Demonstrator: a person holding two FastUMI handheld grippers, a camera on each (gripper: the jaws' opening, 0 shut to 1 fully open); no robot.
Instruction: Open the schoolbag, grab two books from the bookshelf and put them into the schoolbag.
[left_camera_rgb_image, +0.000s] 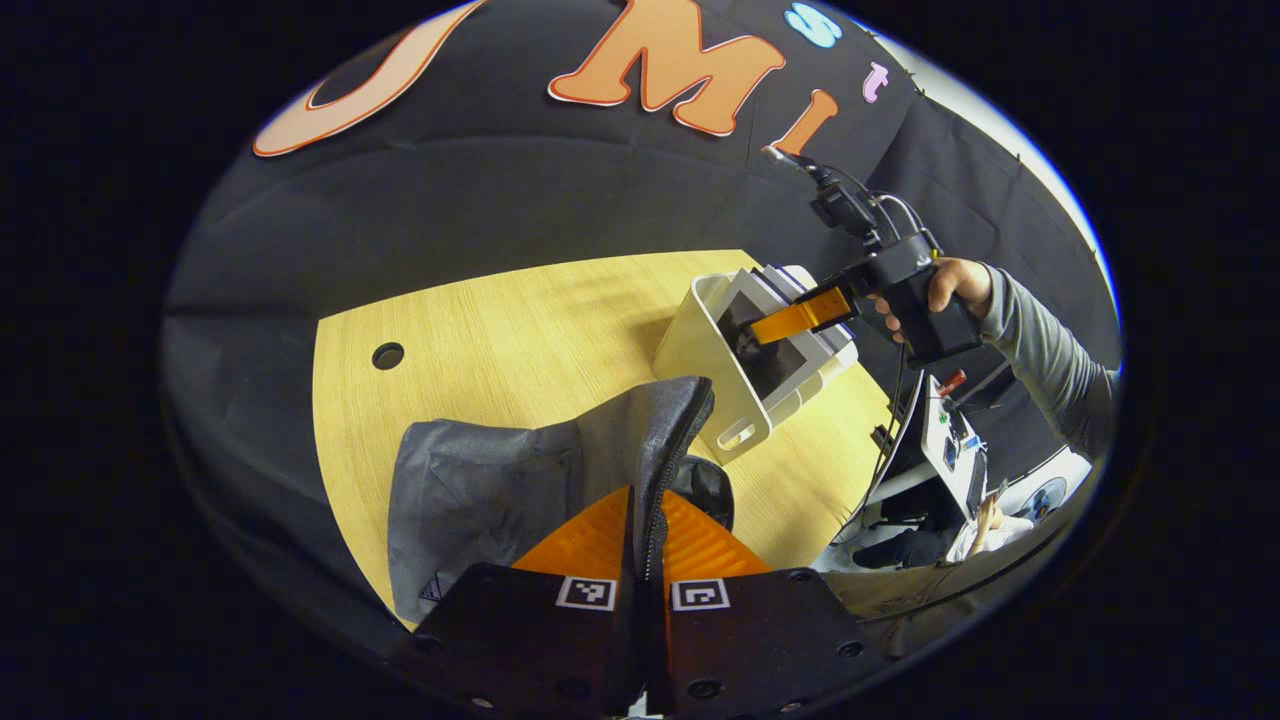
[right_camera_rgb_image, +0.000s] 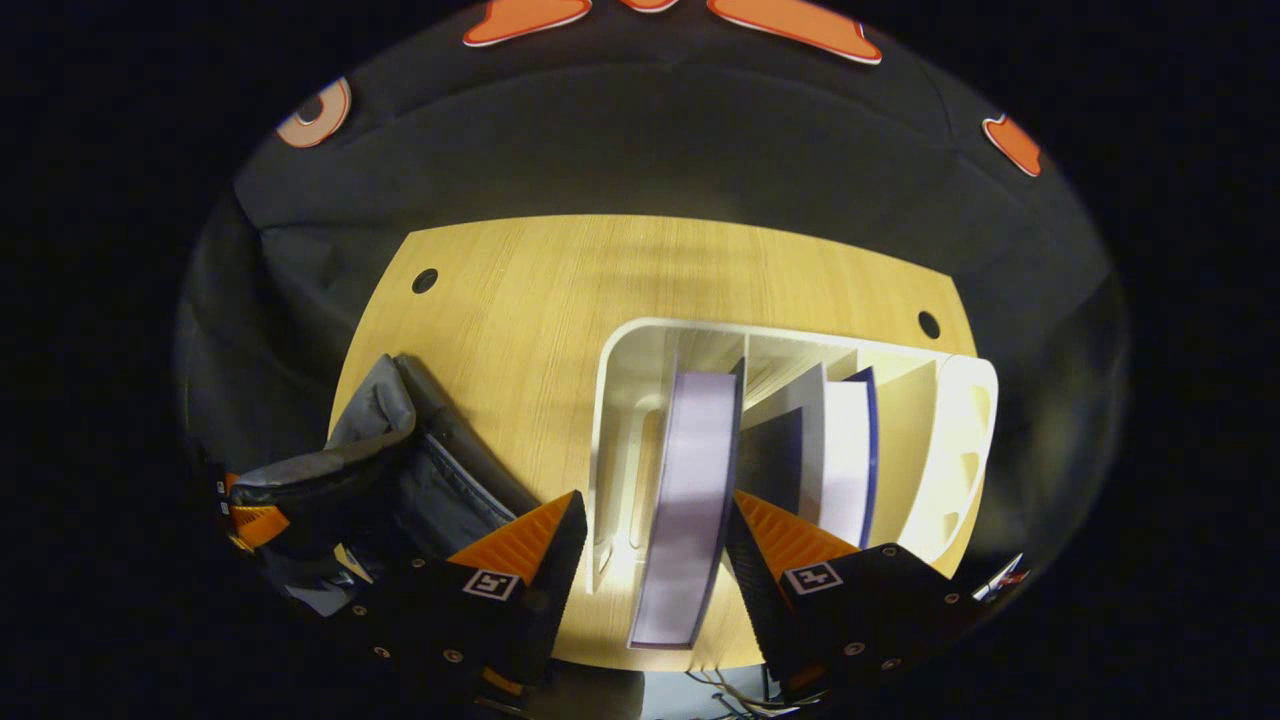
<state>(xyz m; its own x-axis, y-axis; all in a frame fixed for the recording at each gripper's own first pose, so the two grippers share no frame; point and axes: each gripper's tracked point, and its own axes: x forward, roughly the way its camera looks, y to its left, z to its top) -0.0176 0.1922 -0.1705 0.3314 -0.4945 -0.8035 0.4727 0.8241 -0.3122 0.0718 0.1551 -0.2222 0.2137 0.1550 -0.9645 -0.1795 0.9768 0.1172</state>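
My left gripper (left_camera_rgb_image: 645, 512) is shut on the raised zipper edge of the grey schoolbag (left_camera_rgb_image: 480, 490), holding its mouth up off the wooden table (left_camera_rgb_image: 500, 320). The white bookshelf (left_camera_rgb_image: 705, 360) stands just past the bag with several books upright in it. In the right gripper view, my right gripper (right_camera_rgb_image: 655, 505) is open, one finger on each side of a book with pale page edges (right_camera_rgb_image: 690, 470) at the shelf's (right_camera_rgb_image: 620, 390) left end. More books (right_camera_rgb_image: 845, 445) stand to its right. The bag (right_camera_rgb_image: 400, 470) lies at the left.
A hand in a grey sleeve (left_camera_rgb_image: 1040, 340) holds the right gripper (left_camera_rgb_image: 765, 332) over the shelf. Round cable holes (left_camera_rgb_image: 387, 355) (right_camera_rgb_image: 929, 324) sit in the tabletop. Equipment and cables (left_camera_rgb_image: 945, 440) stand beyond the table's right edge.
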